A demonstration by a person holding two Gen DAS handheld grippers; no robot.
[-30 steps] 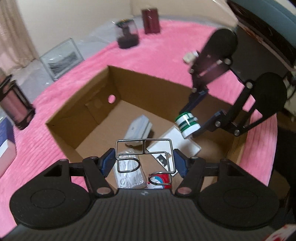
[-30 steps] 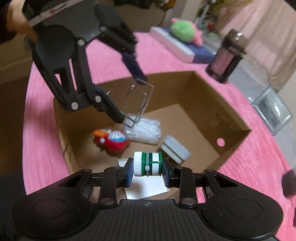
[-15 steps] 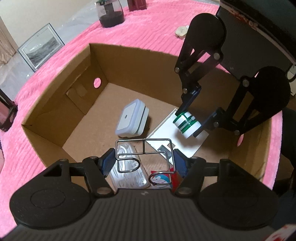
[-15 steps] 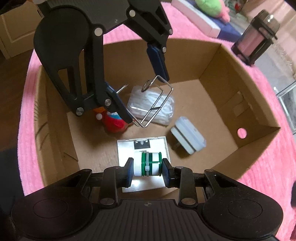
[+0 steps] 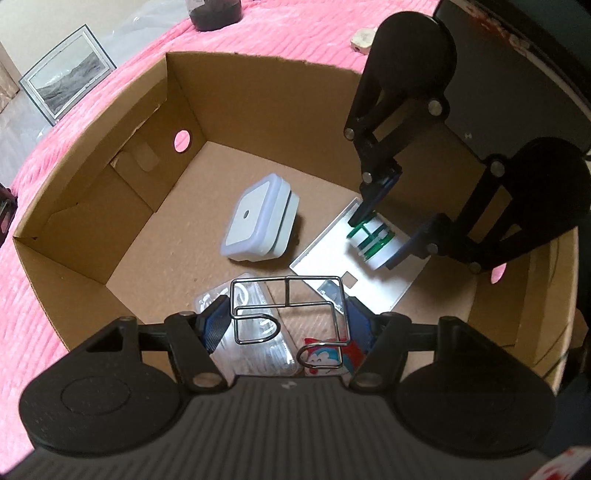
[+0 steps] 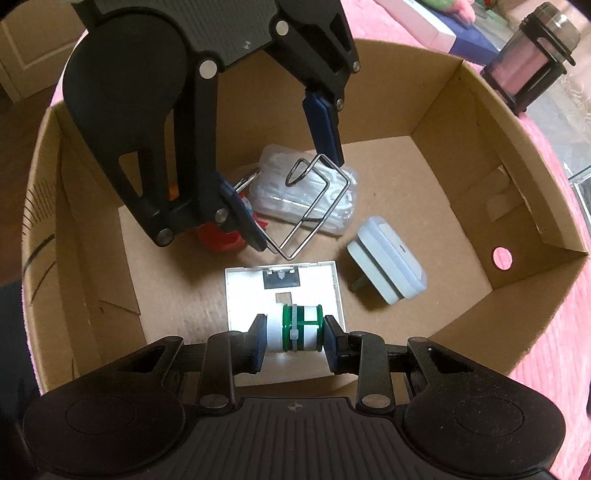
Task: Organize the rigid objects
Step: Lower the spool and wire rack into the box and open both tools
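Both grippers hang inside an open cardboard box (image 5: 92,206) (image 6: 517,155). My left gripper (image 5: 284,317) (image 6: 295,199) is shut on a bent wire rack (image 5: 288,295) (image 6: 314,206), held above a clear plastic packet (image 5: 255,350) (image 6: 306,199) and a red toy (image 5: 325,358) (image 6: 218,240). Between the blue pads of my right gripper (image 6: 295,332) (image 5: 384,240) sits a green and white spool (image 6: 295,328) (image 5: 373,243), gripped just over a flat white panel (image 6: 280,291) (image 5: 354,266) on the box floor.
A pale boxy plug-in device (image 5: 258,221) (image 6: 388,262) lies on the box floor beside the panel. The box stands on a pink rug (image 5: 44,295). Outside it are a framed picture (image 5: 62,88), a dark jar (image 5: 214,11) and a pink lantern (image 6: 528,62).
Both grippers have sunk deeper into the box with their loads and tilted further down. The spool now hangs closer to the white panel. Neither grip has changed.
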